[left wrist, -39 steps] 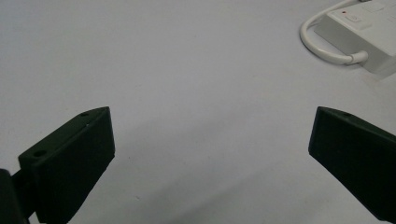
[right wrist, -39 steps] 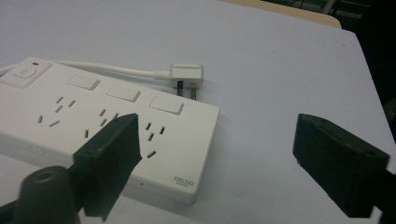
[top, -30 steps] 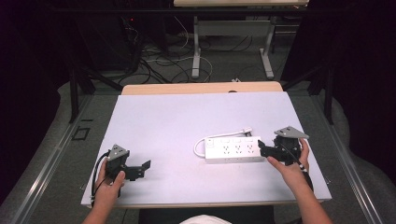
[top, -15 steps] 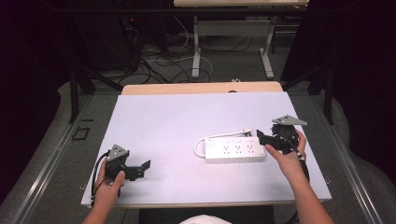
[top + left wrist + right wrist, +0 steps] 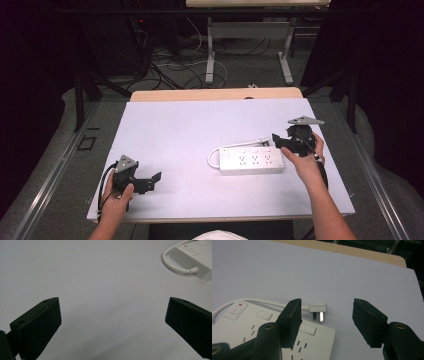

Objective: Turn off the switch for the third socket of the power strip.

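White plastic power strip point(image 5: 251, 161): rigid, light, slick; best pinched across its narrow end. Right gripper point(image 5: 325, 315) and left gripper point(image 5: 112, 315) are held agape, nothing gripped.

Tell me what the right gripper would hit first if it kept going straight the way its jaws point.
Probably the white plug. In the right gripper view it lies just ahead of the open right gripper, between the jaws, beside the power strip. Depth is hard to judge; the left jaw might brush the strip's edge first.

Lower right of centre on the table point(image 5: 180, 125): power strip point(image 5: 251, 161), plug point(image 5: 318, 311) just behind it, right gripper point(image 5: 280, 141) beside its right end; left gripper point(image 5: 155, 179) lower left.
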A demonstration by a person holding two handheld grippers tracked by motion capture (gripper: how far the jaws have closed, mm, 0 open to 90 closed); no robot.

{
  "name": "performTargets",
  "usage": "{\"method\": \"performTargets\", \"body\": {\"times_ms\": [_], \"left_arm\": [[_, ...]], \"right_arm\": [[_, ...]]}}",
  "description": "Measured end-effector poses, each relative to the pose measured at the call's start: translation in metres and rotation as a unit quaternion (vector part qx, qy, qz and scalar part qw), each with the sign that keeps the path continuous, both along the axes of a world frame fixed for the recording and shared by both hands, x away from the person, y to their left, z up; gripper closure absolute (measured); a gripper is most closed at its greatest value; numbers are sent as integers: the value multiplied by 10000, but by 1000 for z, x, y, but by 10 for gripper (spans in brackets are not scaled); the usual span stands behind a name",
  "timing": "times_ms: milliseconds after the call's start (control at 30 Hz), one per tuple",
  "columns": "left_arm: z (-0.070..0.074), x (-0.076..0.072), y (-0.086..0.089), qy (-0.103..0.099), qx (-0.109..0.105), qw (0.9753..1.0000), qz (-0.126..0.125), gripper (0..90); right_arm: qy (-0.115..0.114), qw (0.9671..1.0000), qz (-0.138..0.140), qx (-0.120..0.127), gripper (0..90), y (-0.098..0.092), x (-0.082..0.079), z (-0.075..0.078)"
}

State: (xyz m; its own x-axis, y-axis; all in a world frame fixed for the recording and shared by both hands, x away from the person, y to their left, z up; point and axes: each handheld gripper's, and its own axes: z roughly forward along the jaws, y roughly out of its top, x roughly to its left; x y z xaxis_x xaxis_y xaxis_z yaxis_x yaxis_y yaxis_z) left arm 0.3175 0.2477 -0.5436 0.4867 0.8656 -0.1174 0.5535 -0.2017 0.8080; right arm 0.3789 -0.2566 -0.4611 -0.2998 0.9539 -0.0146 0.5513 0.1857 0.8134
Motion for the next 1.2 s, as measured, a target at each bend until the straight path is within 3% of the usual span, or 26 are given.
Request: {"method": "performTargets", "body": {"times_ms": [400, 800, 1067, 1200], "left_arm": [[0, 0, 1, -8, 10, 10000, 24, 4], [0, 1, 0, 57, 51, 10000, -35, 4], [0, 1, 1, 69, 41, 10000, -42, 4], [0, 1, 1, 76, 42, 10000, -47, 4]], "right_arm": [[178, 9998, 4, 67, 427, 8, 16, 3], [319, 9992, 179, 128, 557, 9, 21, -7], [297, 9994, 73, 149, 613, 8, 25, -10], [360, 9987, 14, 347, 653, 6, 27, -16]]}}
